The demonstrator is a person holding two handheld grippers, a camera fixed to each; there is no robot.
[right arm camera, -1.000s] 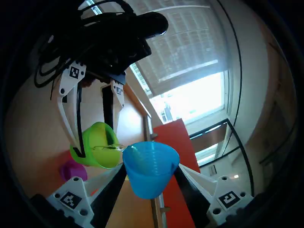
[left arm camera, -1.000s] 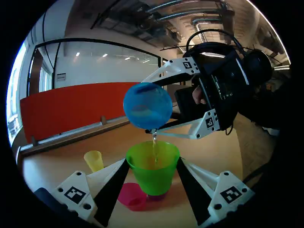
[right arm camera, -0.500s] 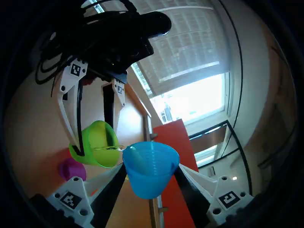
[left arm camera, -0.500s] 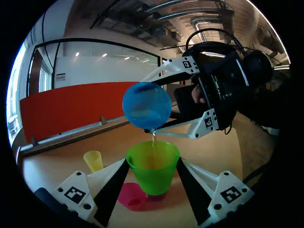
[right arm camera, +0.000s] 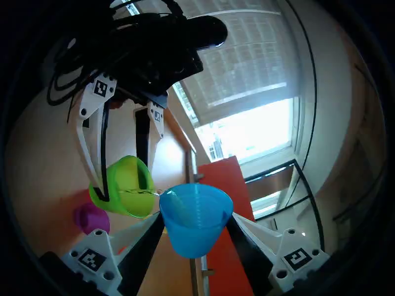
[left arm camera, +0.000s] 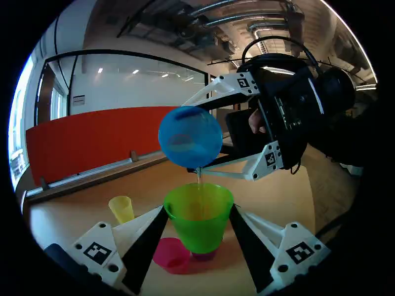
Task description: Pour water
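Note:
My left gripper is shut on a green cup, held upright above the wooden table. Above it, my right gripper is shut on a blue cup, tipped on its side with its rim over the green cup. A thin stream of water falls from the blue cup into the green one. In the right gripper view, the blue cup sits between my right gripper's fingers, and the green cup is beside its rim, held by the left gripper.
A yellow cup stands on the table at the left. A pink cup lies under the green cup, also seen as the pink cup. A red partition runs behind the table. A hand holds the right gripper.
The blue cup has tipped slightly more and the water stream has thinned. Both grippers have hardly moved.

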